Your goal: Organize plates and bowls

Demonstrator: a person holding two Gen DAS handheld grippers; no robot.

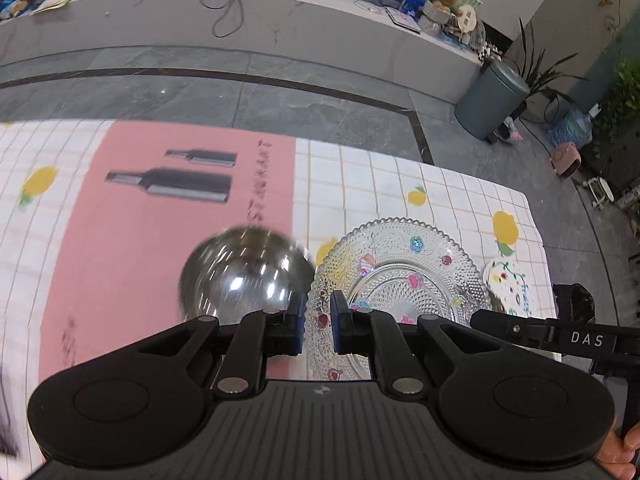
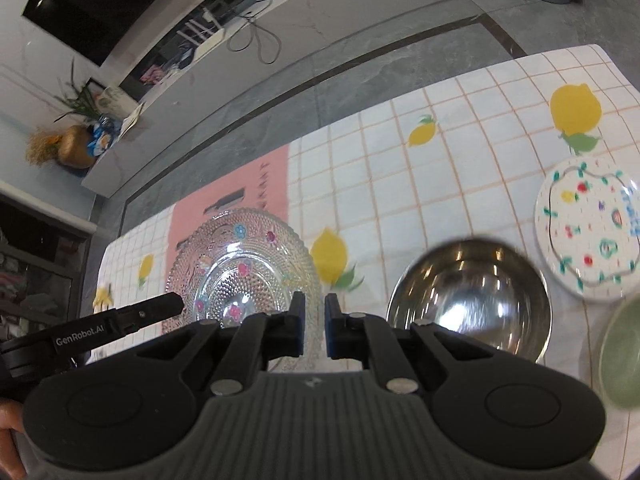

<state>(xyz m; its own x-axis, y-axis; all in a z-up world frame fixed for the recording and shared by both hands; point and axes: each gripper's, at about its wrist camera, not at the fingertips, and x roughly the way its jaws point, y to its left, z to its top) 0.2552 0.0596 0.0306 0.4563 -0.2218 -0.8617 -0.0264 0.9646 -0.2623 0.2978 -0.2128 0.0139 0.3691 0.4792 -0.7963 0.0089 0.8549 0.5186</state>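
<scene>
The glass plate (image 1: 404, 280) is lying on the lemon-print tablecloth (image 1: 448, 184), with the steel bowl (image 1: 246, 272) just beside it and the painted plate (image 2: 588, 236) and the green bowl (image 2: 622, 356) farther toward the table's end. The left gripper (image 1: 318, 322) is being held over the near rim of the glass plate, its pads a narrow gap apart — whether the rim is being pinched between them cannot be told. The right gripper (image 2: 315, 326) is being held over the same rim, its fingers likewise parted narrowly with nothing visibly between them.

Several risks are being judged from here. The beaded glass rim looks slick, so a shallow pinch could slip and the plate could be dropped or chipped. The steel bowl is sitting so close that it could be knocked when the plate is lifted. With both tools crowding one edge, a collision between them is also being risked.
</scene>
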